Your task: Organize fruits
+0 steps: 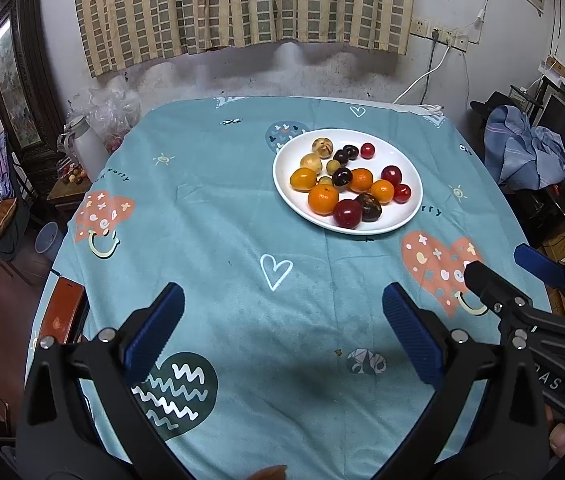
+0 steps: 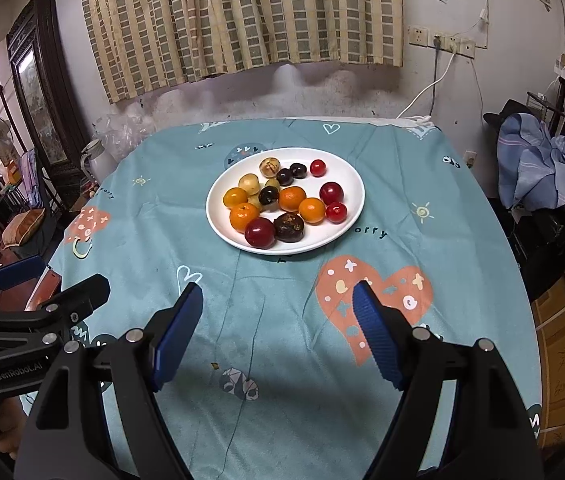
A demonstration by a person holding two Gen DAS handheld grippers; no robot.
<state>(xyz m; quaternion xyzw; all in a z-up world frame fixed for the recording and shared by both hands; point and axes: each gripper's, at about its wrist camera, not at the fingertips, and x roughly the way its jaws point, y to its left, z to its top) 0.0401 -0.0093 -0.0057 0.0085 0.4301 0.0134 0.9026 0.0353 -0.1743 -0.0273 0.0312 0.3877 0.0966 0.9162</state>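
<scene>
A: Where is the fruit sitting?

B: All of it is lying mixed on the plate, at twelve o'clock from my right gripper and one o'clock from the left gripper.

A: Holding anything?

B: No, both are hanging spread and empty. That fits fruit gathered already, or sorting still waiting.

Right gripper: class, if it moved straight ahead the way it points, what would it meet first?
Probably the white plate, at its near rim, then the dark red fruit. The right gripper is open over bare tablecloth; depth is unclear, so it may pass above.
</scene>
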